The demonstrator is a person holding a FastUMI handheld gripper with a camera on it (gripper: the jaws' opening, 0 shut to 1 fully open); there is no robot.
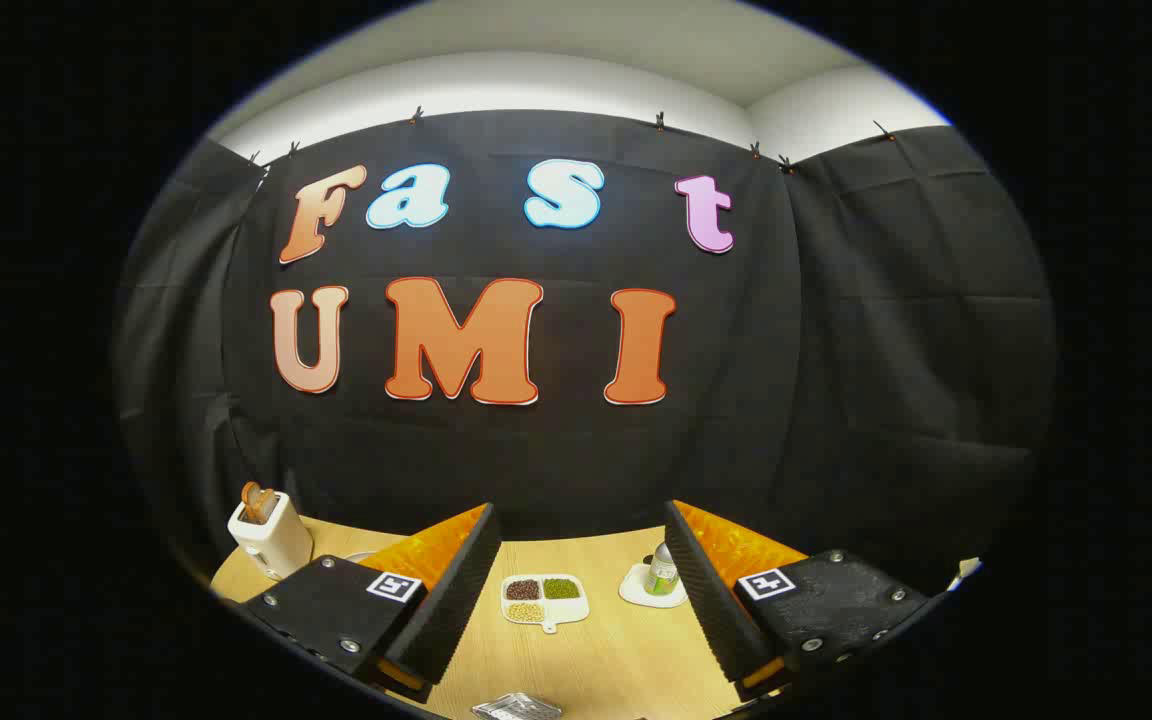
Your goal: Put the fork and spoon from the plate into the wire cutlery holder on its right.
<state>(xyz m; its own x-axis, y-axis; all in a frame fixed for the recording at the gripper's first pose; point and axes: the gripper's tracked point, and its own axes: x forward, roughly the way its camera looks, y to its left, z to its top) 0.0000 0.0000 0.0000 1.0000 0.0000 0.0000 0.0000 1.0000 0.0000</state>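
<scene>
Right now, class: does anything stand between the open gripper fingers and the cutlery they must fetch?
Nothing visible does. The gripper is open, with bare wooden table between its fingers. Beyond them lie a divided snack dish and a small bottle on a coaster. The fork, spoon and holder cannot be made out.

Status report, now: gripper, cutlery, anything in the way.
Gripper open, fingers spread, holding nothing, raised above wooden table. Fork, spoon, holder not made out. Beyond fingers: divided snack dish, small bottle on coaster, toaster.
</scene>
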